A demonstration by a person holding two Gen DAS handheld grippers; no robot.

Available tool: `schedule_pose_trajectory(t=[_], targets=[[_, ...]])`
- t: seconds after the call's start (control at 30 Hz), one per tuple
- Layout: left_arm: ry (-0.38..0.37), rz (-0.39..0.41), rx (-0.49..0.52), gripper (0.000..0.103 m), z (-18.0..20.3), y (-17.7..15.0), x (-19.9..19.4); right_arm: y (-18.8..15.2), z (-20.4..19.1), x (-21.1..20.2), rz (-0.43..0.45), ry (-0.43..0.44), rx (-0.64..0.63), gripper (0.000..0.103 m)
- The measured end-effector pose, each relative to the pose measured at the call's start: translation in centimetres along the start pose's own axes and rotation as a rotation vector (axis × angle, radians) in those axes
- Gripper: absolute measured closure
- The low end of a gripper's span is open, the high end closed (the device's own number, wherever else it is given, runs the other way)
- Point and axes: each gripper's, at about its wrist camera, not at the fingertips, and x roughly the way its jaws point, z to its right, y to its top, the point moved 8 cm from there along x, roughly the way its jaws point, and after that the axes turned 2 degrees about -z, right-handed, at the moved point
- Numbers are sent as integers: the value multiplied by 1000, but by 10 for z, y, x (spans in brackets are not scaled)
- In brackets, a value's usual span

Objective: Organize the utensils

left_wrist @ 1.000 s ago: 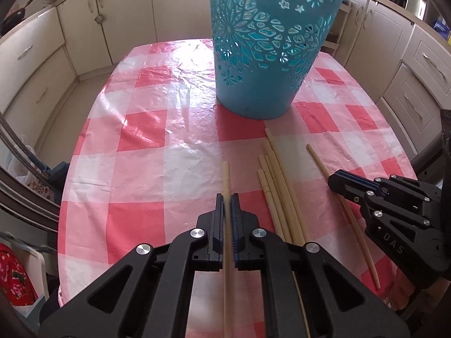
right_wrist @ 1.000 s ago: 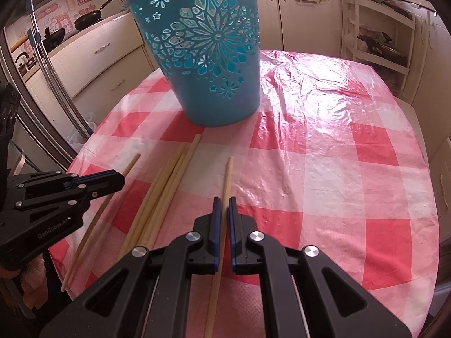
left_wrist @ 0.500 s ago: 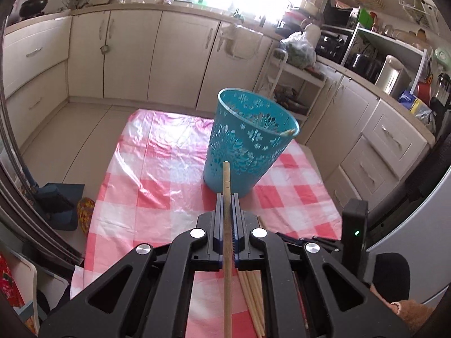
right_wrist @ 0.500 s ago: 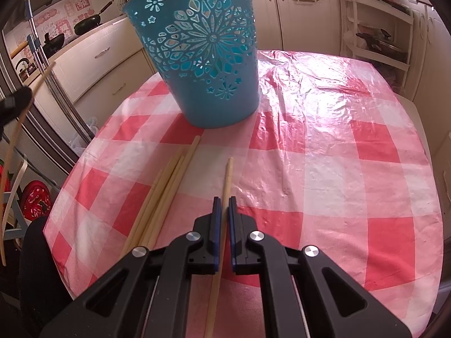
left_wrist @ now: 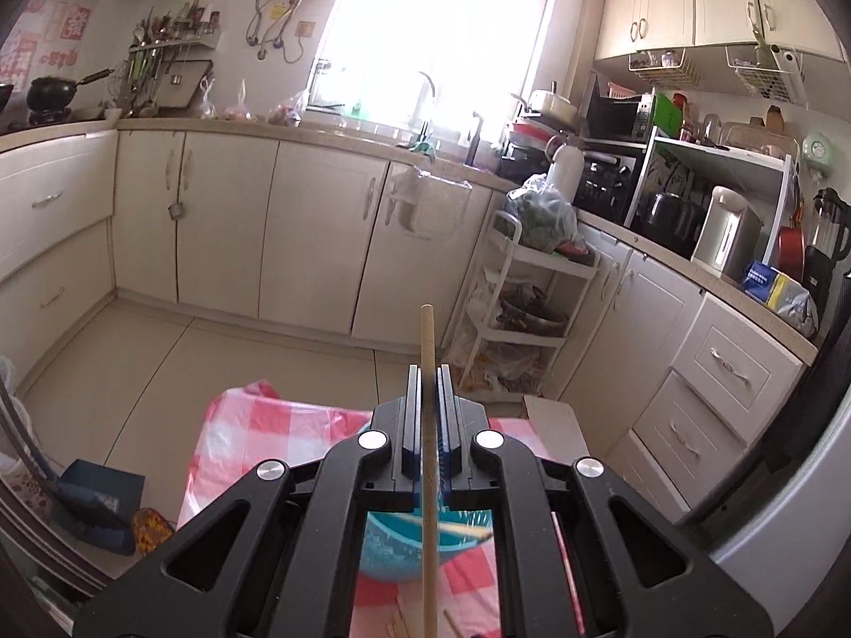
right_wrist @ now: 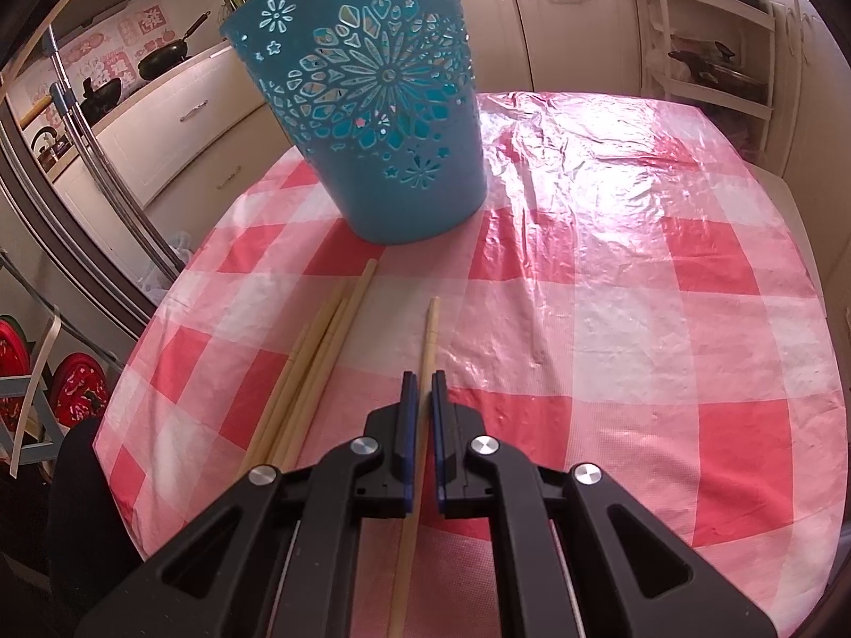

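Note:
My left gripper [left_wrist: 427, 372] is shut on a wooden chopstick [left_wrist: 427, 340] and holds it high above the table, tilted up toward the kitchen. The blue cut-out basket [left_wrist: 393, 553] shows below, between the gripper's arms, with a chopstick lying inside. My right gripper [right_wrist: 424, 377] is shut on another chopstick [right_wrist: 430, 329] low over the checked tablecloth [right_wrist: 611, 287]. The basket [right_wrist: 372, 106] stands beyond it. Several loose chopsticks [right_wrist: 314, 361] lie on the cloth to the left of the right gripper.
Kitchen cabinets and a white rack cart [left_wrist: 526, 313] stand beyond the table. The table's edge [right_wrist: 149, 383] curves close on the left, with a fridge side [right_wrist: 64, 202] beyond it.
My left gripper has risen from the table with its chopstick and tilted up, now above the basket. My right gripper has stayed almost still, holding its chopstick.

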Motion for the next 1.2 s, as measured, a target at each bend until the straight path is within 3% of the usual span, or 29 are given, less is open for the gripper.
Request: schedule_pose_trajectory(t=[0.23,0.47,0.73,0.93,1.03,1.1,1.2], targets=[[52,61,-26,98,3,29,54,3,2,2,-9,20,17,97],[105,89,-47,98,-6,29,96,5,6,2,-14,46,36,97],[130,18,1,98,-7,-3,117,5,7,1,-15,47,36,97],[149,-72,47,96,-10,-37,106,5,5,1,-15,40,26,97],[174,-82,36,77,-21,-49,83,5,4,1,-15,63,27,91],[200,-69,25,56,-31,-55,62,5,3,0,-15,59,24,91],[239,-60,12,49,-50,-72,27,4,1,0,-12,42,7,91]])
